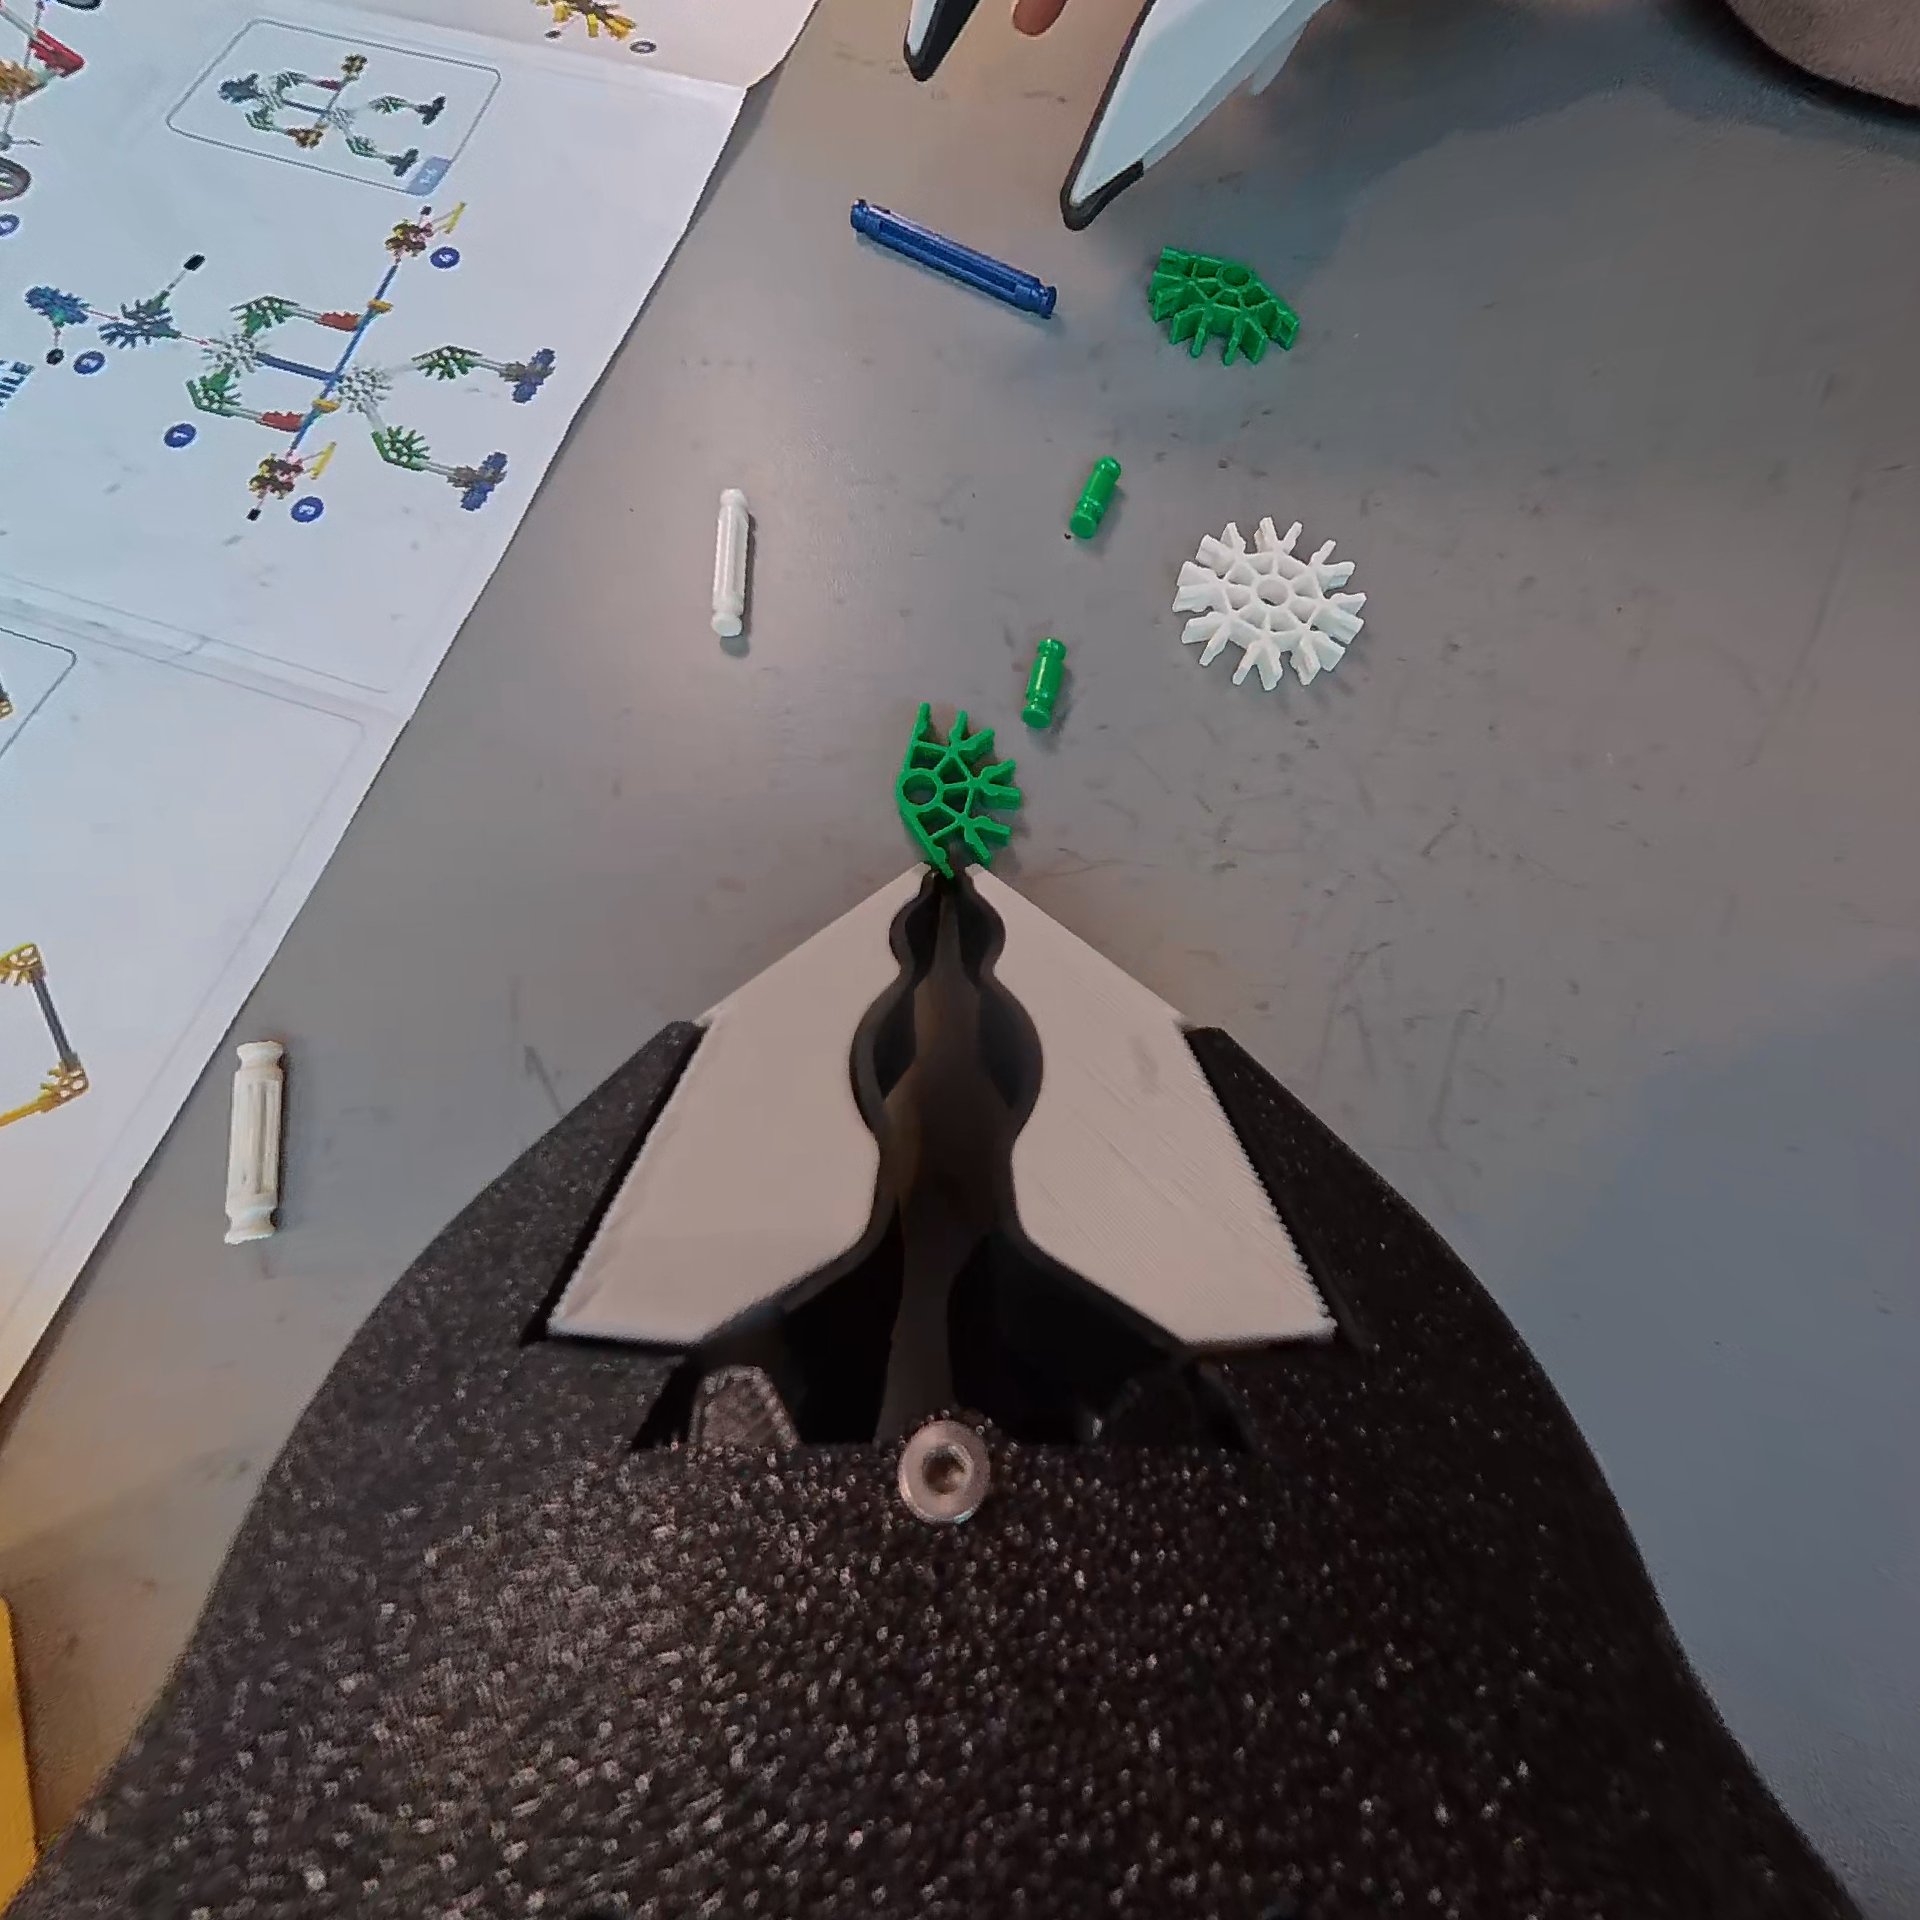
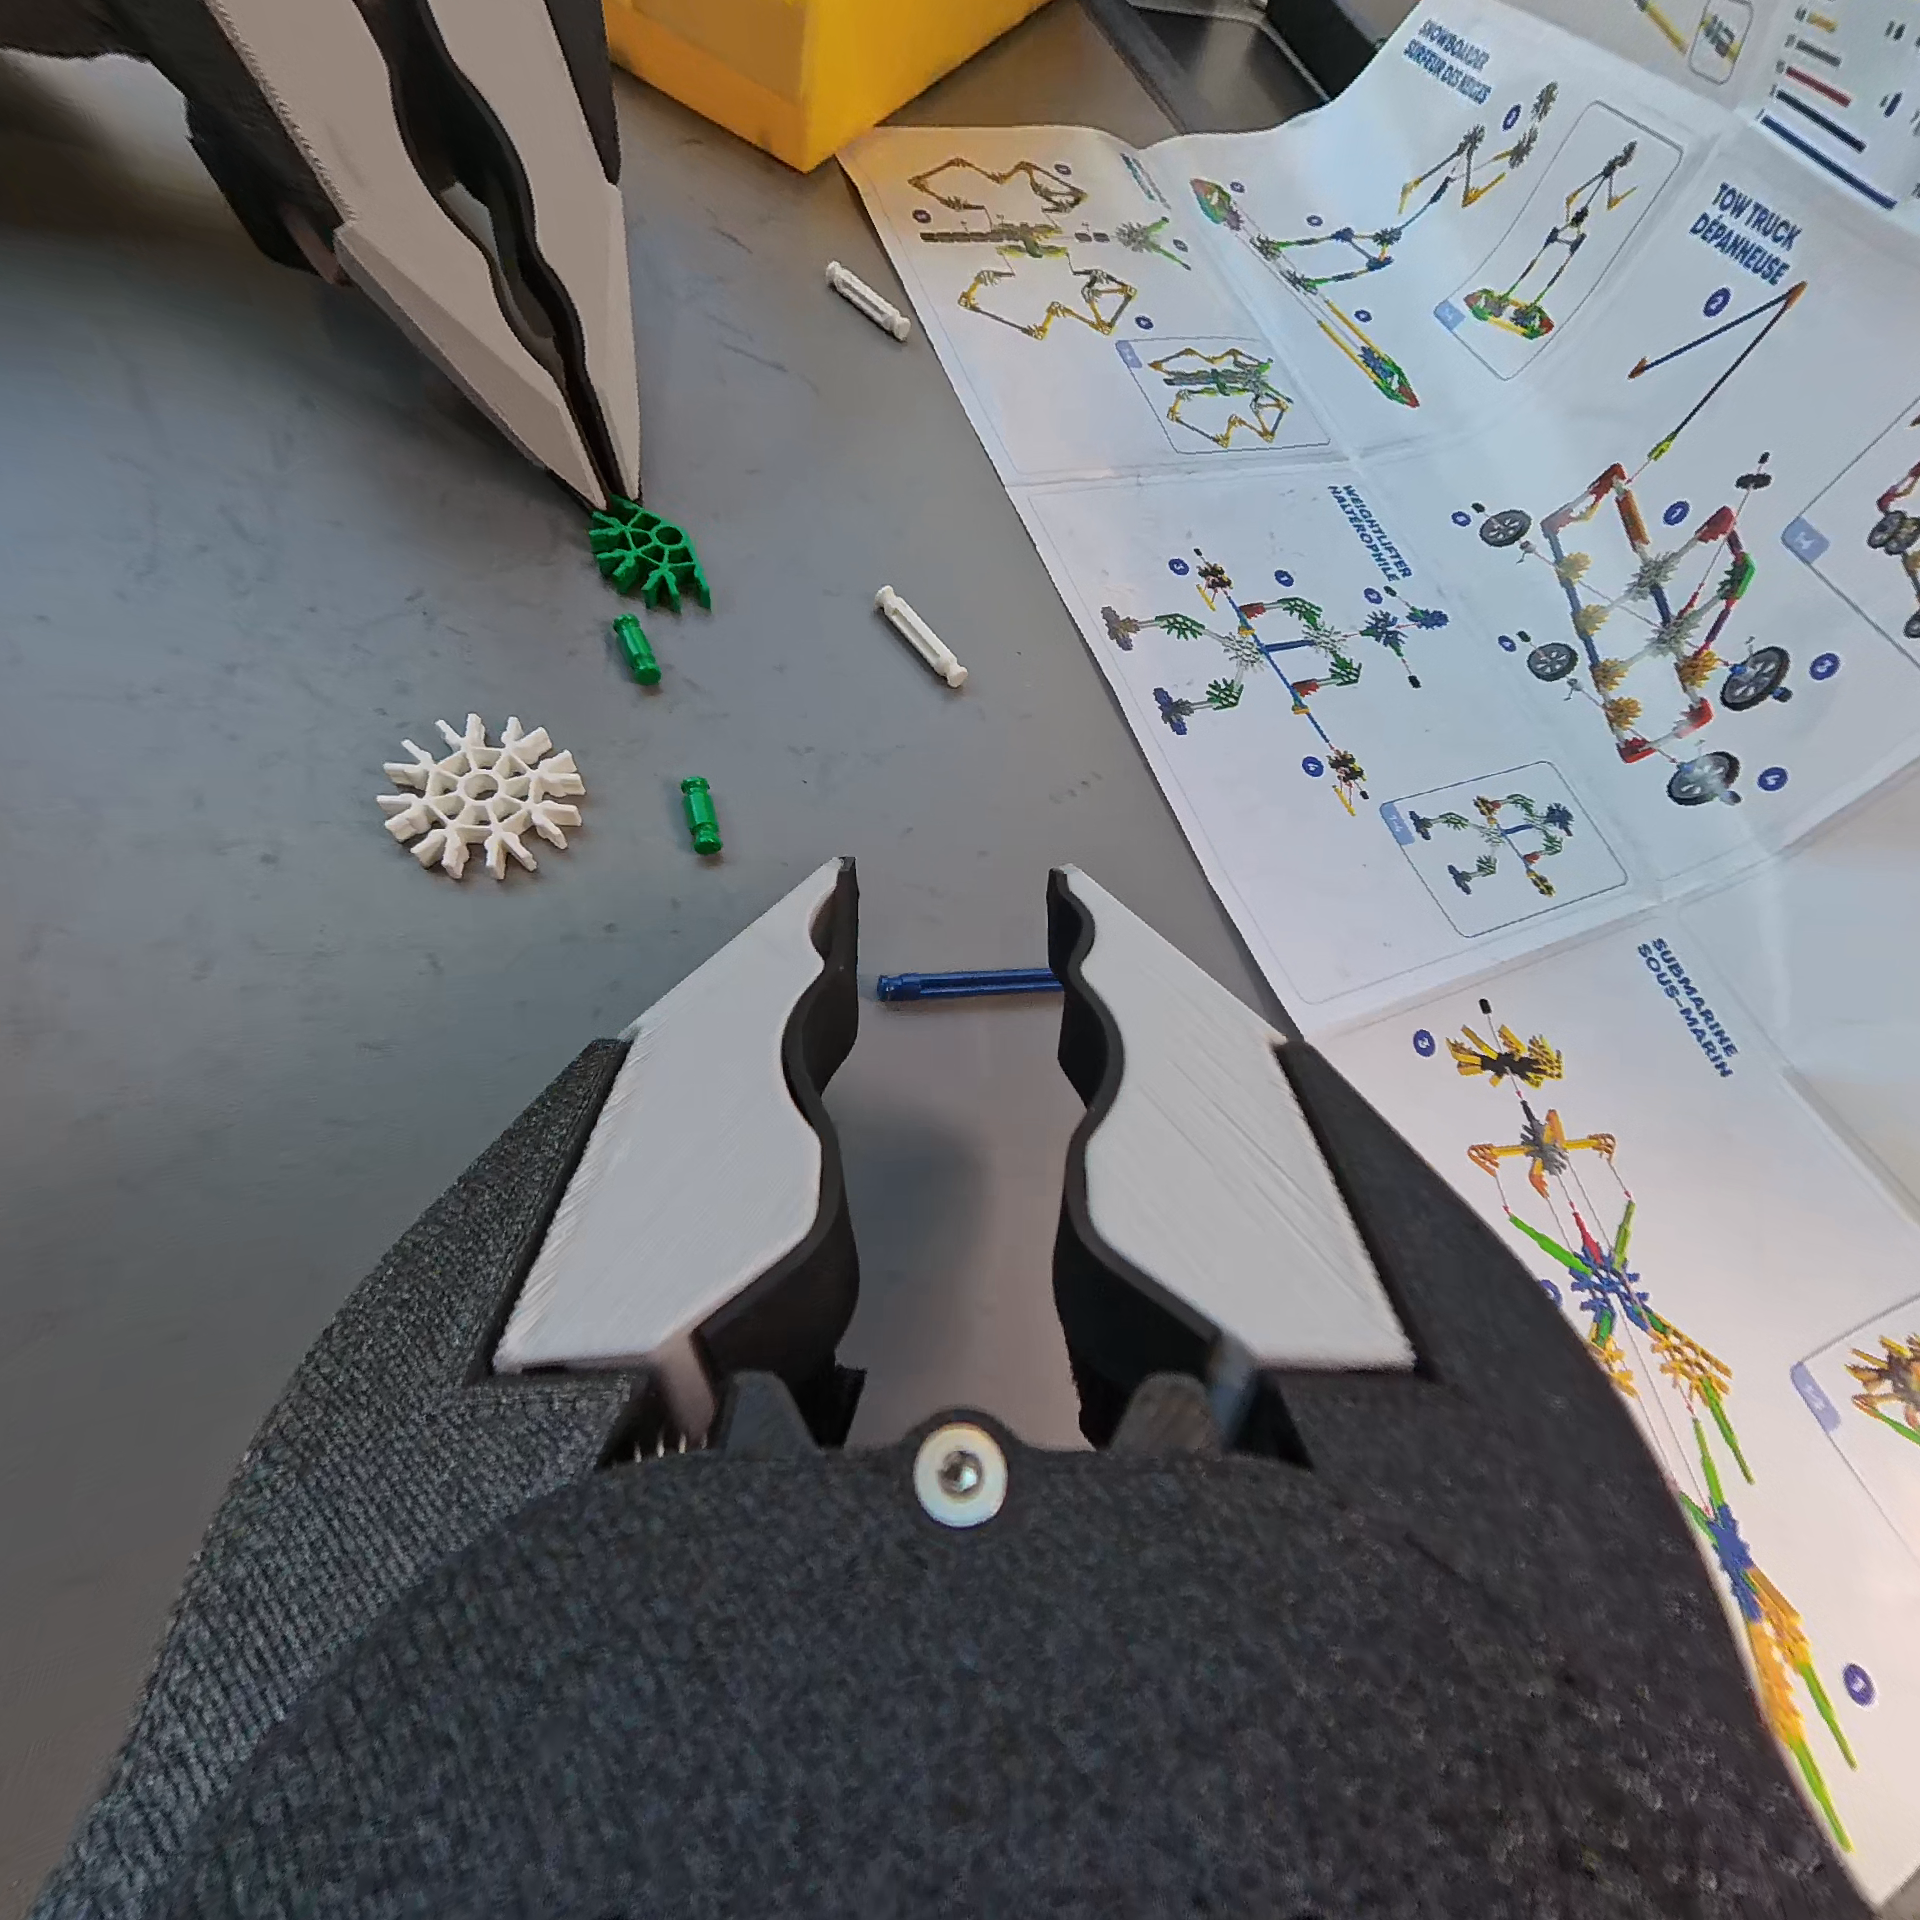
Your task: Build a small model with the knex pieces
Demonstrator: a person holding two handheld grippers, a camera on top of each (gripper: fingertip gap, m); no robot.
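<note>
The left gripper (image 1: pixel 943 873) angles down, its jaws pinched tight on one edge of a spiky green plastic connector (image 1: pixel 956 790) lying on the smooth grey counter (image 1: pixel 1558 935). Beyond that connector, the right gripper (image 2: pixel 951 883) hovers level, jaws parted and empty, over a slim blue rod (image 2: pixel 966 984).

The right hand-held gripper (image 2: pixel 951 883) gapes above a blue rod (image 2: pixel 961 984), seemingly not touching it.

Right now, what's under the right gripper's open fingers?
The blue rod lies on the grey table under the right gripper, crosswise in the gap. Its left end shows; its right end is hidden behind the right finger. The rest of the gap shows only table.
</note>
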